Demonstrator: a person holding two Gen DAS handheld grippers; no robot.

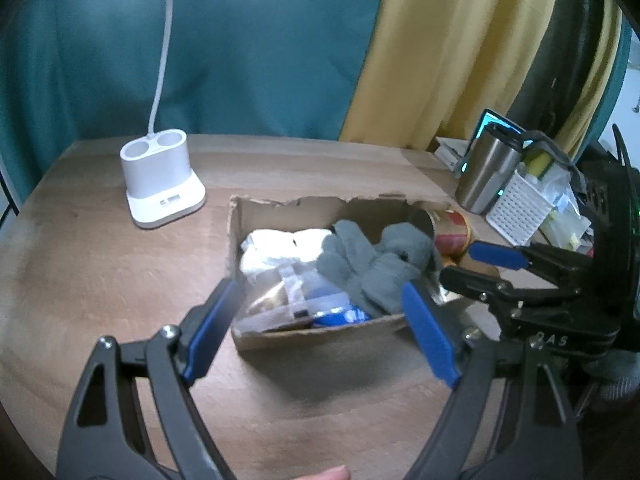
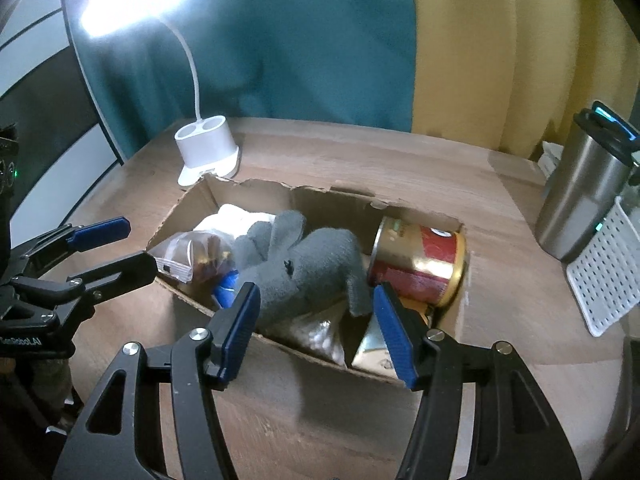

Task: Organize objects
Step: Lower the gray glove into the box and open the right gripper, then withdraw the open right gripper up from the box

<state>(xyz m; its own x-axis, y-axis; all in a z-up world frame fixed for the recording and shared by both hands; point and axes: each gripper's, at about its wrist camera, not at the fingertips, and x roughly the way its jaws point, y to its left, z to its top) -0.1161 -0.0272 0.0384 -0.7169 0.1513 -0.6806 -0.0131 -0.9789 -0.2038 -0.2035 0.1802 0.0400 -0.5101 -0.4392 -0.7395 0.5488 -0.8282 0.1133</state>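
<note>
An open cardboard box (image 1: 320,338) (image 2: 192,196) sits on the wooden table. In it lie a grey plush elephant (image 1: 372,264) (image 2: 304,264), a red and gold tin (image 2: 420,260) (image 1: 450,232) on its side, a white cloth (image 1: 276,248), a clear snack bag (image 2: 192,256) and a blue item (image 1: 340,314). My left gripper (image 1: 320,320) is open and empty, just above the box's near wall. My right gripper (image 2: 316,320) is open and empty, just in front of the elephant; it also shows in the left wrist view (image 1: 476,264), at the box's right end.
A white lamp base (image 1: 160,184) (image 2: 208,152) stands left of the box. A steel tumbler (image 1: 486,170) (image 2: 580,200) and a white perforated basket (image 1: 520,208) (image 2: 604,276) stand at the right. Teal and yellow curtains hang behind the table.
</note>
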